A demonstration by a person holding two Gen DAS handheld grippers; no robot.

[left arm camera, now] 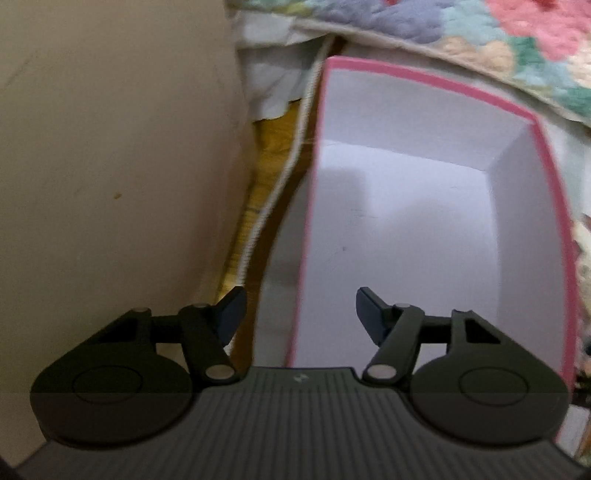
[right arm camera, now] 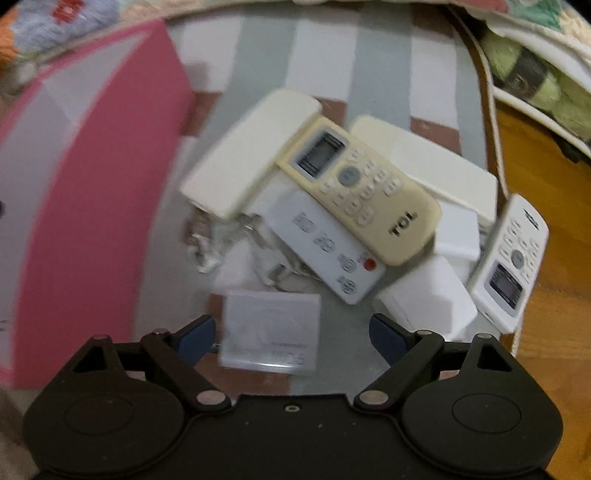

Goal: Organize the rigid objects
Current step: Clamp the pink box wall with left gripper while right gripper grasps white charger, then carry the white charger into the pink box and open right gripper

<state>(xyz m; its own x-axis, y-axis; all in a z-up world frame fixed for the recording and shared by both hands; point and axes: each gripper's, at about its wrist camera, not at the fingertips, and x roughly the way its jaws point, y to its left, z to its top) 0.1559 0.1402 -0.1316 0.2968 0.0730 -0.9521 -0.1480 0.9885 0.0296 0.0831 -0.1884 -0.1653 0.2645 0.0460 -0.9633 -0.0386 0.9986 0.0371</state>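
Observation:
A pink box [left arm camera: 424, 206] with a bare white inside fills the left wrist view. My left gripper [left arm camera: 301, 314] points down over its near left corner, open, with the box's left wall [left arm camera: 299, 295] running between the jaws and no pad pressing on it. In the right wrist view the same pink box [right arm camera: 99, 184] stands at the left beside a pile: a cream TCL remote [right arm camera: 362, 192], a white remote with a red button [right arm camera: 325, 243], a small white remote [right arm camera: 513, 258] and white blocks. My right gripper [right arm camera: 291, 332] is open around a flat clear case [right arm camera: 269, 332].
The pile lies on a striped cloth [right arm camera: 258, 55] over a wooden surface [right arm camera: 535, 184]. A flowery blanket [left arm camera: 498, 33] borders the far side. A beige surface [left arm camera: 110, 166] stands left of the box, with white piping [left arm camera: 280, 177] between them. Tangled keys or wire [right arm camera: 207, 251] lie by the pile.

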